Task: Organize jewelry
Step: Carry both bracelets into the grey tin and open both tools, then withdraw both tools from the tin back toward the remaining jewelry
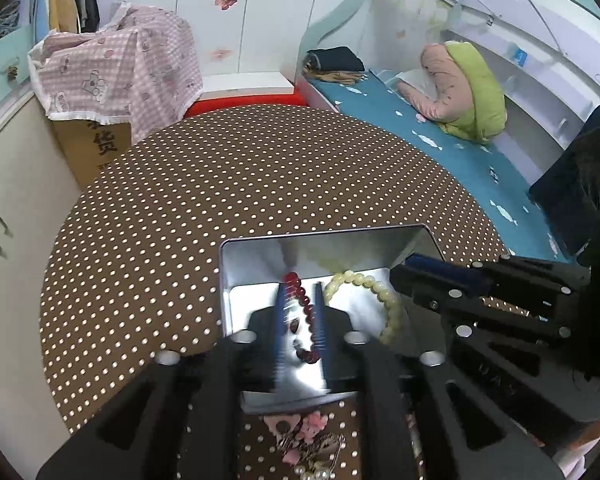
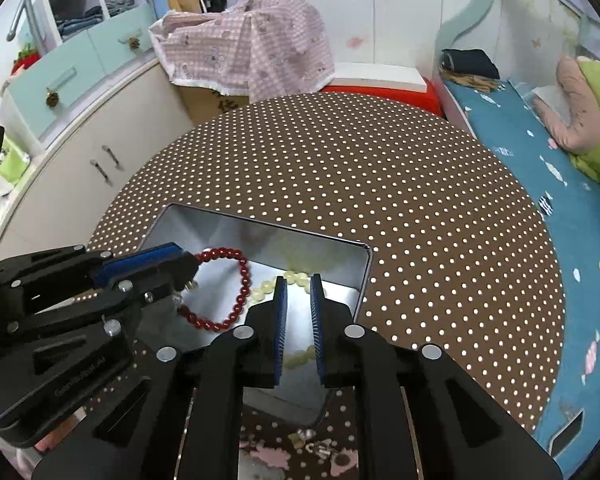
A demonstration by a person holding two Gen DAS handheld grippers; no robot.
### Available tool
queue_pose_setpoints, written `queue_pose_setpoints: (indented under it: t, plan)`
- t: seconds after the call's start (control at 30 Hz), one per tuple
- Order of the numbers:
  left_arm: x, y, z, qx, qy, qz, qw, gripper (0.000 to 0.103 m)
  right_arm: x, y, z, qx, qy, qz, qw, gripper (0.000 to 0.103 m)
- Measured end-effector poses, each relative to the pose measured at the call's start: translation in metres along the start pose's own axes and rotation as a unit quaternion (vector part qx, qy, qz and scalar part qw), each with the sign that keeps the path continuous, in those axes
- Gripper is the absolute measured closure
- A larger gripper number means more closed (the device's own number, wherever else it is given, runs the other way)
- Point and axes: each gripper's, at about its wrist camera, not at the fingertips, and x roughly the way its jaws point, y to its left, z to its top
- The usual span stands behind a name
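two bracelets are over the tin (image 2: 362, 276). our left tongs (image 1: 300, 320) are parted around the red bracelet (image 2: 236, 292), our right tongs (image 2: 299, 320) parted above the pale bracelet (image 1: 364, 284). we fear the red beads catch a pad and fall outside.

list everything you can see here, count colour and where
metal tin: 1, silver, open, near edge of table
red bead bracelet: 1, dark red, in tin, left side
pale bead bracelet: 1, cream, in tin, right side
small trinkets: a pile, pink and pearl, on table in front of tin
round table: 1, brown with white dots, centre
checked cloth: 1, pink, over cardboard box behind table
bed: 1, blue sheet, right
left gripper: 1, black, blue pads, over tin, open
right gripper: 1, same, over tin, open
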Motion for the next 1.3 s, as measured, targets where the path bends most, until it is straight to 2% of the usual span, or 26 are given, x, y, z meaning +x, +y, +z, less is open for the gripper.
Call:
queue_pose_setpoints:
  t: [0.03, 0.1, 0.17, 0.2, 0.27, 0.4, 0.87, 1.13, 1.3]
  plan:
    - [-0.005, 0.0, -0.003, -0.002, -0.003, 0.0, 1.0, 0.06, -0.002, 0.001, 0.0, 0.001, -0.003, -0.004, 1.0, 0.078]
    - [-0.015, 0.001, -0.003, -0.003, -0.02, 0.014, 0.9997, 0.057, -0.011, 0.0, 0.0, 0.002, -0.016, -0.014, 1.0, 0.065]
    - [-0.023, 0.004, -0.004, -0.007, -0.025, 0.02, 0.9995, 0.048, -0.018, 0.0, 0.0, 0.006, -0.024, -0.011, 1.0, 0.058]
    - [-0.027, 0.005, -0.005, -0.009, -0.031, 0.026, 0.9991, 0.046, -0.023, 0.0, 0.0, 0.011, -0.03, -0.023, 0.999, 0.047]
    - [-0.033, 0.006, -0.007, -0.008, -0.036, 0.034, 0.9987, 0.045, -0.03, -0.001, -0.002, 0.013, -0.045, -0.043, 0.998, 0.035]
    - [-0.045, 0.003, -0.016, -0.004, -0.042, 0.037, 0.9984, 0.045, -0.048, 0.0, -0.008, 0.016, -0.057, -0.035, 0.998, 0.034]
    - [-0.082, -0.01, -0.05, 0.008, -0.054, 0.043, 0.9976, 0.045, -0.1, 0.007, -0.05, 0.01, -0.079, -0.058, 0.995, 0.034]
    - [-0.083, -0.013, -0.077, 0.015, -0.033, 0.042, 0.9984, 0.045, -0.104, 0.017, -0.08, 0.002, -0.066, -0.058, 0.996, 0.034]
    - [-0.072, -0.014, -0.097, 0.024, -0.005, 0.041, 0.9989, 0.044, -0.085, 0.022, -0.103, 0.001, -0.032, -0.051, 0.998, 0.034]
